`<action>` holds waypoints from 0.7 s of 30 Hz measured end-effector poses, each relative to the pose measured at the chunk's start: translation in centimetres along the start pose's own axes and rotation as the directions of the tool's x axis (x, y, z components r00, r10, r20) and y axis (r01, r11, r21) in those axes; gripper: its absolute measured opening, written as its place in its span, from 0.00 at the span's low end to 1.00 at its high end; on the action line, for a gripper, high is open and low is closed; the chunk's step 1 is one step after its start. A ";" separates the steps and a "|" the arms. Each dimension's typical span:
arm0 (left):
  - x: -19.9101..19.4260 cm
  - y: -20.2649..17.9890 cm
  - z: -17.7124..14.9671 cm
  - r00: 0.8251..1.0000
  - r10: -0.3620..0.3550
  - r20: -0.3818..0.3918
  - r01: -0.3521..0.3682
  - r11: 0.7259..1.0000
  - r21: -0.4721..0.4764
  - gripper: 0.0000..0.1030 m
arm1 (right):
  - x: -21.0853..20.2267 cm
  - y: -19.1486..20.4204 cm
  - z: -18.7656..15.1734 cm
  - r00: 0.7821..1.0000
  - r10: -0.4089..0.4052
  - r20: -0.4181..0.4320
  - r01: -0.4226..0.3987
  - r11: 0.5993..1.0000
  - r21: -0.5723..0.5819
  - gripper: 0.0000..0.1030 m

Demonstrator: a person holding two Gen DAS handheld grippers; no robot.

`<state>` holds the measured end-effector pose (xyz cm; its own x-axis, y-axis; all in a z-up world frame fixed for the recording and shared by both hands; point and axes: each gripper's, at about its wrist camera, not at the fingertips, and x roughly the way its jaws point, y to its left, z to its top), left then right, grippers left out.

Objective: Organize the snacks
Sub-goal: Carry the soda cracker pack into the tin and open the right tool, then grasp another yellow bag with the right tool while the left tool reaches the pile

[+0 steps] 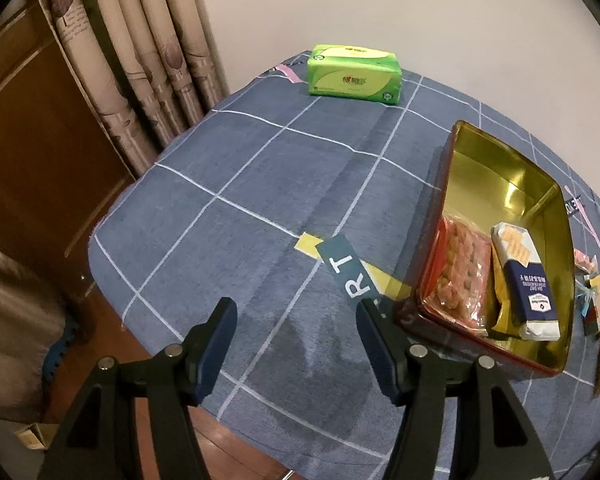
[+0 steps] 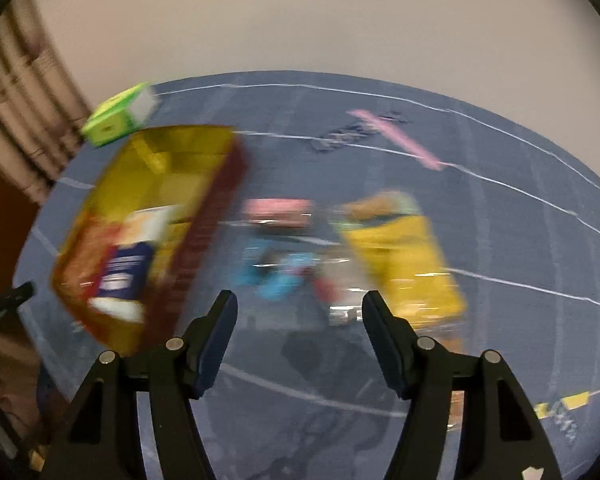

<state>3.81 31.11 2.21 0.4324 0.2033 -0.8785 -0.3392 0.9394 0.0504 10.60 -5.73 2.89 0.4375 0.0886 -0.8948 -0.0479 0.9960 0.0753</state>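
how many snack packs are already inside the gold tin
2, both at the near end of the gold rectangular tin: a clear bag of orange-brown snacks on its left side, and a white-and-navy cracker pack beside it. Others may be hidden underneath.

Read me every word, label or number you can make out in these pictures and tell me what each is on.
"R T": big white letters on a teal strip printed on the tablecloth, partly behind the left tongs.
Green pack: red logo and print, too small to read.
Blue-and-white packet in the tin: white lines of print, too small to read.
Dark label beyond the tin: cut off, unreadable.
Right wrist view: motion-blurred, nothing readable.
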 end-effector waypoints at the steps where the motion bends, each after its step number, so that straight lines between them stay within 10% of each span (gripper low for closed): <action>1: 0.0 0.0 0.0 1.000 -0.001 0.001 0.001 1.000 -0.001 0.62 | 0.4 -1.4 0.2 1.000 -0.016 -0.009 0.016 1.000 0.006 0.61; 21: -2.4 -6.3 -2.2 1.000 -0.022 0.018 0.019 0.990 0.141 0.62 | 6.9 -5.0 1.3 0.995 0.036 -0.098 -0.045 0.995 -0.091 0.65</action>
<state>3.02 24.11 2.94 0.4547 0.1878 -0.8706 -0.2102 0.9725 0.1000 15.02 -10.13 -3.07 0.3452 0.1228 -0.9305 -0.1492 0.9860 0.0747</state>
